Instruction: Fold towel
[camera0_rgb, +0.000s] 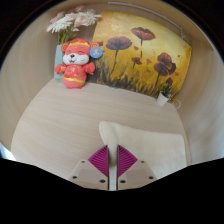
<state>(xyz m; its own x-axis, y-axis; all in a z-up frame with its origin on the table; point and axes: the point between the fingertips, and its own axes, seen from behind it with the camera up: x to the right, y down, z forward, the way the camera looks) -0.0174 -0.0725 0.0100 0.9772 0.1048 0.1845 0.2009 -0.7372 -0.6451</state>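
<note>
At the near edge: tool (113, 162) low over the counter (55, 125), magenta pads almost touching, only a thin slit between them.
Hold: pads look pinched on the towel's near edge, though the cloth between them is hard to see.
Towel (140, 138): pale, lying flat, spreading from the fingers away to the far right.
Beyond: plush toy (74, 62), flower painting (140, 55) at the far wall.

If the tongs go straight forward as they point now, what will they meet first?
Most likely the white towel just ahead of the tongs, lying on the table. Its near edge may already be between them; depth is unclear.
</note>
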